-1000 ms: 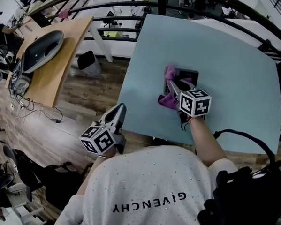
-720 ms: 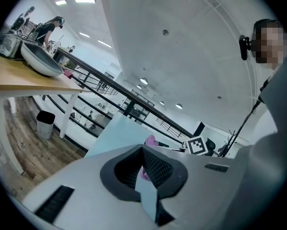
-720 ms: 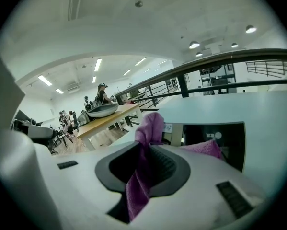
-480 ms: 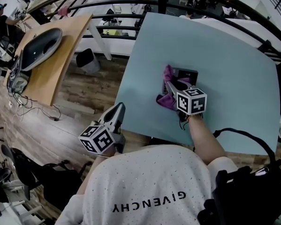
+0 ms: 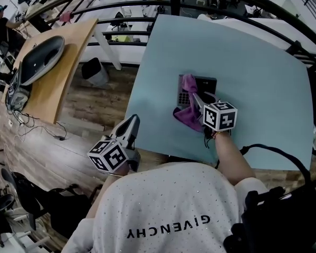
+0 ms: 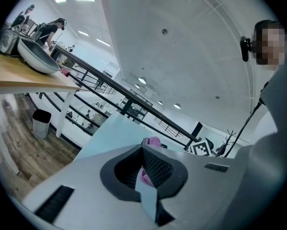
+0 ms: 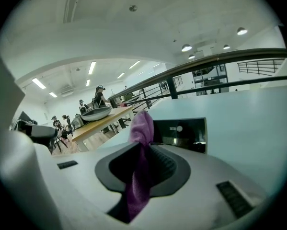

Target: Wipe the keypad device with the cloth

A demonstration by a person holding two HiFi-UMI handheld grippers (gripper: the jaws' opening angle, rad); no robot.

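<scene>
Desk (image 5: pixel 76 51) of pale wood stands at the far left, and on it rests a wide grey basin (image 5: pixel 41 59), shallow and oval, with a darker inside; whether anything lies in it cannot be told. Right of the desk, on the wooden floor, stands a small bin (image 5: pixel 94 70) with a dark lining, and its contents cannot be made out either.

Nearer the person, the left gripper (image 5: pixel 132 121) hangs off the near left edge of the light blue table (image 5: pixel 252 62), over the floor, well apart from the work. In the left gripper view its jaws are drawn together at the tips with nothing caught between them; only the table and a scrap of pink far beyond show past them.

On the table, about mid-width, lies the keypad device (image 5: pixel 197 86), a dark flat rectangle with its rows of keys showing on its left part. The purple cloth (image 5: pixel 188 117) is draped over the device's near left side and spills onto the table towards the person.

The right gripper (image 5: pixel 192 96) comes in from the near side, its marker cube above the wrist. The right gripper view shows its jaws clamped on a fold of the cloth, which stands up in a peak between the tips and trails down through them, with the device just beyond.
</scene>
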